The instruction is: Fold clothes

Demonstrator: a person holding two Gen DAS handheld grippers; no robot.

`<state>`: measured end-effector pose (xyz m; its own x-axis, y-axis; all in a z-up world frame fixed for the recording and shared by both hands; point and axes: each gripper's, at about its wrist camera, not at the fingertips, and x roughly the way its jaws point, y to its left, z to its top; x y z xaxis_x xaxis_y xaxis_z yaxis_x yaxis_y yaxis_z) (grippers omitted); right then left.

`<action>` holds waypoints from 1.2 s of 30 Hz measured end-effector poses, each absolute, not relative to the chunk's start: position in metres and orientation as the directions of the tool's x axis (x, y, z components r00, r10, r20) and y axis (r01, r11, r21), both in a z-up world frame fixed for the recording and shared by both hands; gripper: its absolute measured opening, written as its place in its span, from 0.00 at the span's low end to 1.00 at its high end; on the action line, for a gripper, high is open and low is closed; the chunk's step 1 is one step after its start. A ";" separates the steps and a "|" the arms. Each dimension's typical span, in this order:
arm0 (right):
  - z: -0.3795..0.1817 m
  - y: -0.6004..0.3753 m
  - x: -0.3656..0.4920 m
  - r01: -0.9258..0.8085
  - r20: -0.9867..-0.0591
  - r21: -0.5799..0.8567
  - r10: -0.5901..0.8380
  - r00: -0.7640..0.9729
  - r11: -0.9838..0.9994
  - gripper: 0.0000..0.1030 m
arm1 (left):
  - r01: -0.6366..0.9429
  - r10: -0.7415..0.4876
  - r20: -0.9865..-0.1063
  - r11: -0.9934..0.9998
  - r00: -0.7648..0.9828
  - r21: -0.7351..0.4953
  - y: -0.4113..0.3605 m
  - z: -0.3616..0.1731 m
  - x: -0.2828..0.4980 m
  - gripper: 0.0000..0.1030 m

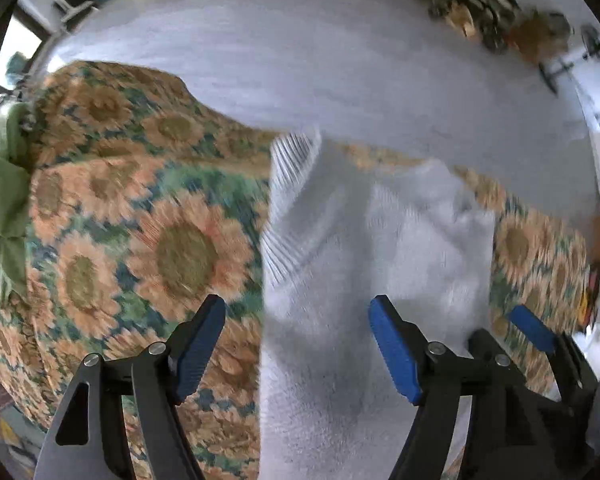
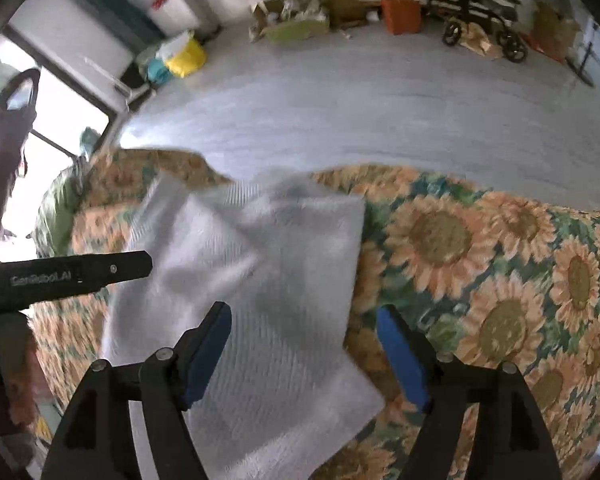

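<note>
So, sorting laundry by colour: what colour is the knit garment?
White garment, clearest in the right wrist view.

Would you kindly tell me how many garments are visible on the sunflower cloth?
2: white knit garment beneath both open grippers; green garment at the cloth's far-left edge. Others may be hidden.

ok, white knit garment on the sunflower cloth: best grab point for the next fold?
Probably the white knit garment's ribbed edge on the far side: it's a firm, flat border. Come from above, with one hand-held gripper finger slid under it.
</note>
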<state>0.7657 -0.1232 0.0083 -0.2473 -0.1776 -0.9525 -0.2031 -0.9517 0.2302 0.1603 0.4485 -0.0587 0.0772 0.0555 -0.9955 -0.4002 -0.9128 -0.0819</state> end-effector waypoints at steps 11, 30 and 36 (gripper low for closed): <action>-0.002 -0.126 0.765 -0.231 -0.963 0.192 -0.138 -0.230 -0.954 0.83 | -0.367 0.091 -0.990 -0.922 0.106 -0.124 0.437 -0.073 0.159 0.81; -0.002 -0.172 0.856 -0.268 -0.897 0.437 -0.393 -0.201 -0.859 0.71 | -0.182 0.380 -0.873 -0.877 0.305 -0.445 0.339 -0.074 0.241 0.61; -0.003 -0.178 0.862 -0.273 -0.891 0.441 -0.379 -0.251 -0.855 0.62 | -0.168 0.454 -0.836 -0.839 0.308 -0.517 0.333 -0.078 0.242 0.57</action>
